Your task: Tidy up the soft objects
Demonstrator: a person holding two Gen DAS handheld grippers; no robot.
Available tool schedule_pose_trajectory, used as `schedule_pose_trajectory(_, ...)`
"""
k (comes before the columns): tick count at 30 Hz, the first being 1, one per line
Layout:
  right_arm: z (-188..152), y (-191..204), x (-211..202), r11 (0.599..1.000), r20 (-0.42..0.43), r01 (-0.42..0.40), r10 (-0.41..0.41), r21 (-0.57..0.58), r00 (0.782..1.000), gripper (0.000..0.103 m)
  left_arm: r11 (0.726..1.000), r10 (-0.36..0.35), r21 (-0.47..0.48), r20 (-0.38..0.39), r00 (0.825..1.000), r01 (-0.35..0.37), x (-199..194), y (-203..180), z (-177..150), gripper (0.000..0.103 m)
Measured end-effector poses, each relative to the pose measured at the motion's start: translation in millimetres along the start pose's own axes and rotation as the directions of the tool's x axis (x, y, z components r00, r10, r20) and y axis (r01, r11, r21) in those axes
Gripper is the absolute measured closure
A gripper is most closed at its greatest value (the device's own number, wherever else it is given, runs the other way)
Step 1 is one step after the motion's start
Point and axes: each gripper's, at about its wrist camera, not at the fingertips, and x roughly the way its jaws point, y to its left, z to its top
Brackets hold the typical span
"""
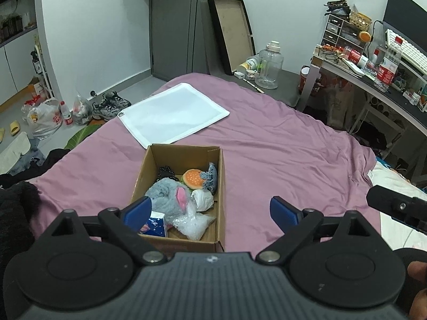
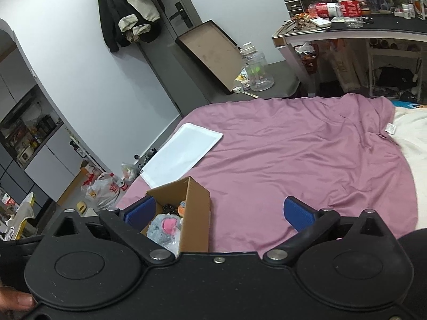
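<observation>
An open cardboard box (image 1: 222, 186) (image 2: 196, 213) sits on the pink bedspread (image 1: 280, 144) (image 2: 293, 144). Inside lie a grey plush with pink ears (image 1: 166, 193) (image 2: 162, 225), a burger plush (image 1: 193, 178), a blue-grey fabric toy (image 1: 210, 177), a white wad (image 1: 202, 199), a clear bubble bag (image 1: 192, 222) and a blue carton (image 1: 156, 222). A flat white mesh bag (image 1: 173, 112) (image 2: 180, 157) lies beyond the box. My left gripper (image 1: 210, 212) is open, hovering over the box's near end. My right gripper (image 2: 218, 210) is open, just right of the box.
Part of the right gripper (image 1: 395, 208) shows at the left wrist view's right edge. A desk (image 1: 373, 80) (image 2: 347, 30) crowded with bottles stands right. A large clear jug (image 1: 268, 66) (image 2: 256, 72), a leaning tray (image 1: 232, 32), shoes (image 1: 110, 105) and plastic bags (image 1: 44, 118) sit past the bed.
</observation>
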Motion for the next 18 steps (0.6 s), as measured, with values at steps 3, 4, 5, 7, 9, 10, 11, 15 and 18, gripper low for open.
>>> schedule_pose_trajectory(3, -2, 0, -11, 1.0, 0.009, 0.009, -0.009, -0.014, 1.0, 0.0, 1.0, 0.004, 0.001, 0.004, 1.0, -0.004, -11, -1, -3, 0.007)
schedule_pose_trajectory(4, -2, 0, -15, 1.0, 0.01, 0.015, -0.015, -0.02, 1.0, 0.0, 1.0, 0.005, 0.004, 0.007, 1.0, -0.005, -14, -1, -4, 0.007)
schedule_pose_trajectory(5, -3, 1, -19, 0.999, 0.013, 0.02, -0.02, -0.029, 1.0, 0.0, 1.0, 0.007, 0.007, 0.009, 1.0, -0.007, -17, -1, -6, 0.007)
schedule_pose_trajectory(7, -3, 2, -25, 0.999, 0.018, 0.023, -0.023, -0.044, 1.0, 0.0, 1.0, 0.015, 0.004, 0.011, 1.0, -0.015, -23, -1, -9, 0.007)
schedule_pose_trajectory(9, -3, 3, -30, 0.998, 0.016, 0.029, -0.028, -0.054, 0.999, 0.0, 1.0, 0.024, 0.004, 0.014, 1.0, -0.024, -29, 0, -11, 0.007)
schedule_pose_trajectory(10, -3, 3, -32, 0.998, 0.016, 0.03, -0.029, -0.059, 0.999, 0.0, 1.0, 0.026, 0.005, 0.015, 1.0, -0.027, -32, 0, -12, 0.007)
schedule_pose_trajectory(11, -3, 4, -35, 0.998, 0.02, 0.027, -0.026, -0.063, 0.999, 0.0, 1.0, 0.026, 0.003, 0.016, 1.0, -0.026, -35, 0, -12, 0.007)
schedule_pose_trajectory(15, -5, 6, -45, 0.997, 0.036, 0.007, -0.004, -0.078, 0.999, 0.0, 1.0, 0.028, 0.0, 0.027, 0.999, -0.028, -48, 1, -12, 0.007)
schedule_pose_trajectory(18, -8, 9, -47, 0.995, 0.021, 0.01, -0.007, -0.101, 1.0, 0.0, 0.999, 0.039, 0.009, 0.037, 0.999, -0.04, -56, 1, -13, 0.006)
